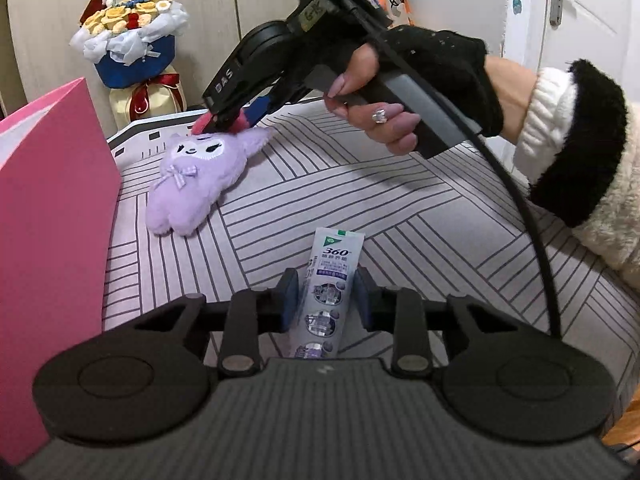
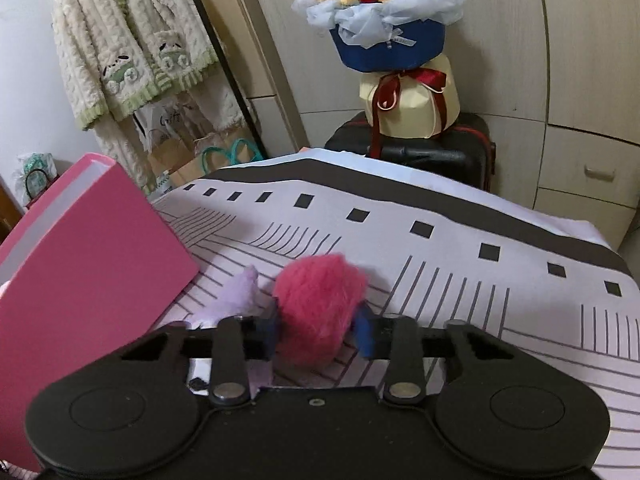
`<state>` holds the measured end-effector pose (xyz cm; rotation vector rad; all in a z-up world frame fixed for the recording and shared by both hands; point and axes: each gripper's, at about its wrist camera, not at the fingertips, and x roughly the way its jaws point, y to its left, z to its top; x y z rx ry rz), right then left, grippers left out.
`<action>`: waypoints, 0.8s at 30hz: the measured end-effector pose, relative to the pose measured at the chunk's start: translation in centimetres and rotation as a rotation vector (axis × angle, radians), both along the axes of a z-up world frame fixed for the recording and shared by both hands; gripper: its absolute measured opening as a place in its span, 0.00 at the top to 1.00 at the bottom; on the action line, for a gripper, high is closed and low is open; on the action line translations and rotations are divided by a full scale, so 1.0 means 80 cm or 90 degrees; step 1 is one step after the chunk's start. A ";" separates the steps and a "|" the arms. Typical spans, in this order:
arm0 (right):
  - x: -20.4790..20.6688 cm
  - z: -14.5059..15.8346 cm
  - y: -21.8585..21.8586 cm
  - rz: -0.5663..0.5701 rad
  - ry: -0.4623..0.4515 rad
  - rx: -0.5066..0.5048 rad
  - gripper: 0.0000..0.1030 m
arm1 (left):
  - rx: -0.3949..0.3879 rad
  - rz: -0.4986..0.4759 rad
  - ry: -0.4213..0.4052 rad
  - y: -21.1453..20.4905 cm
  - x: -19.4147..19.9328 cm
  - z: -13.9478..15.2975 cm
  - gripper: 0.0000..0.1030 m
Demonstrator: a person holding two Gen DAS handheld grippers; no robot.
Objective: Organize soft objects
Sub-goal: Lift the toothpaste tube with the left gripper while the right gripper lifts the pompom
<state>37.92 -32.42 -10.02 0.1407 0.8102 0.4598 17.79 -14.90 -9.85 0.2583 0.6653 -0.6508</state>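
A purple plush toy [image 1: 192,176] with a pink fluffy ear lies on the striped bed cover [image 1: 360,184], next to a pink box [image 1: 52,216]. My right gripper [image 1: 232,118] is down at the toy's head, and its jaws are shut on the pink ear [image 2: 318,304], with the purple plush [image 2: 236,296] just left of it. My left gripper [image 1: 326,296] holds a white toothpaste tube [image 1: 330,280] between its blue pads, low over the bed cover.
The pink box [image 2: 80,280] stands open at the bed's left. A flower bouquet [image 2: 384,20] stands on a black suitcase [image 2: 436,148] past the bed's far edge. A fleece garment [image 2: 132,48] hangs at the back left. A door [image 1: 576,8] is at the right.
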 end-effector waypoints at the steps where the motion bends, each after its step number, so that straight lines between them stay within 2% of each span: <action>1: -0.003 0.003 -0.001 -0.006 -0.009 -0.005 0.64 | 0.000 0.002 0.000 0.000 -0.001 0.000 0.71; 6: -0.031 0.021 -0.017 -0.047 -0.039 -0.029 0.64 | 0.004 0.007 0.008 -0.001 0.000 0.002 0.74; 11: -0.086 0.036 -0.027 -0.083 -0.066 -0.092 0.64 | -0.007 0.024 0.018 0.000 0.000 0.003 0.77; 15: -0.134 0.041 -0.038 -0.106 -0.067 -0.110 0.64 | -0.017 0.036 0.022 0.002 -0.004 0.004 0.77; 24: -0.235 0.027 -0.032 -0.151 -0.080 -0.062 0.64 | -0.043 0.056 0.017 0.009 -0.022 0.010 0.77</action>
